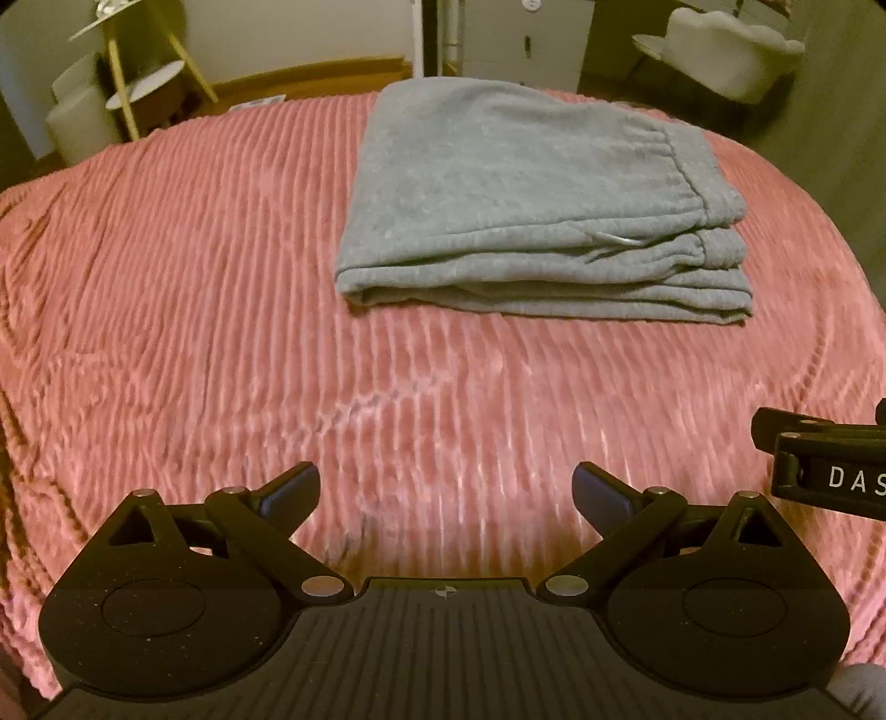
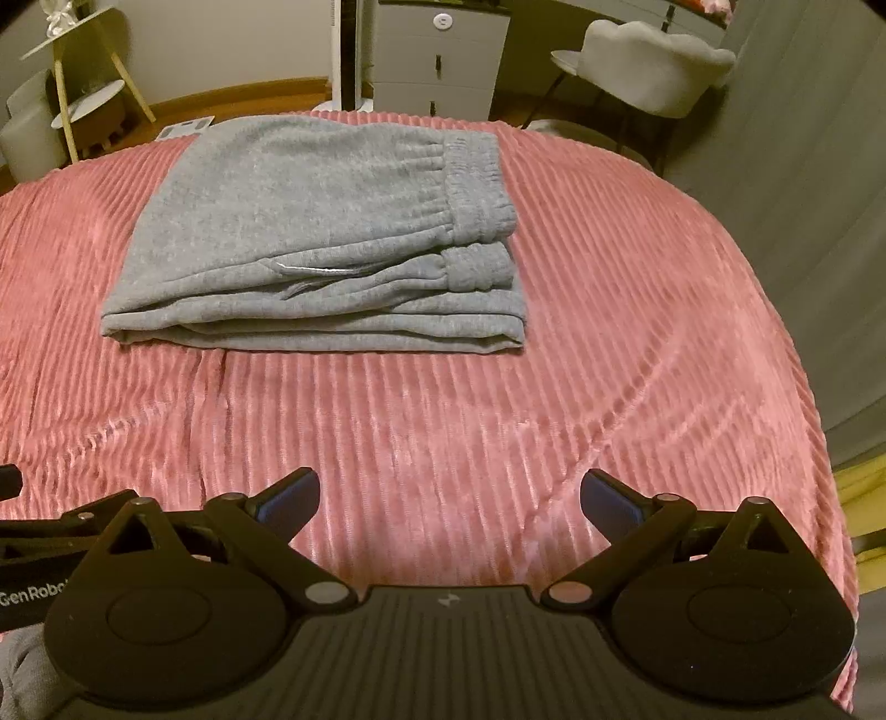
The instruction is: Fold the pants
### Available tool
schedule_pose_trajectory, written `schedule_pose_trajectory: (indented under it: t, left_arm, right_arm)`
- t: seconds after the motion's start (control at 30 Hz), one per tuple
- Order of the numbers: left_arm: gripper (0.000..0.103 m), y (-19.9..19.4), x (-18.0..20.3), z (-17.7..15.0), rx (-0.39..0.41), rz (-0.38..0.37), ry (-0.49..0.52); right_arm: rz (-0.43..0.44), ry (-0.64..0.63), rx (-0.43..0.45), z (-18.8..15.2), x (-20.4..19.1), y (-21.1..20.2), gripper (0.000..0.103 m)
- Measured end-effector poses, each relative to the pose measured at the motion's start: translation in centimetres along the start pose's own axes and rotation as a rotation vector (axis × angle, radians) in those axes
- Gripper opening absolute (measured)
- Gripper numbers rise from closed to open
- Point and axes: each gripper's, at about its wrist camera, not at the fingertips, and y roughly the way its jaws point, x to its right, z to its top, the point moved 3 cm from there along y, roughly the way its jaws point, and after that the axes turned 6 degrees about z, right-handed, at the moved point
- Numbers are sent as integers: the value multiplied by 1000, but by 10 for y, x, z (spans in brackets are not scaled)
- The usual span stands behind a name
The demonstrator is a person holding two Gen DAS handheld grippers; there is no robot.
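Note:
The grey sweatpants (image 1: 531, 205) lie folded in a flat, layered rectangle on the pink ribbed bedspread (image 1: 221, 332), waistband at the right. They also show in the right wrist view (image 2: 310, 238). My left gripper (image 1: 446, 490) is open and empty, well short of the pants, over the near part of the bed. My right gripper (image 2: 449, 495) is open and empty, also held back from the pants. The right gripper's body shows at the right edge of the left wrist view (image 1: 825, 465).
The bedspread (image 2: 498, 432) covers the bed out to its rounded edges. Beyond the far edge are a yellow-legged shelf stand (image 1: 138, 83), a white drawer unit (image 2: 437, 50) and a pale chair (image 2: 653, 61). A grey wall or curtain (image 2: 803, 194) stands at the right.

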Motion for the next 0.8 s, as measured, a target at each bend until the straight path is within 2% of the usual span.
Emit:
schedule_pose_trajectory:
  t: [0.8]
  left_arm:
    - [100,-6,1,2,2,-3,7]
  right_arm:
    - [2,-10,1,1,-1,-5,100]
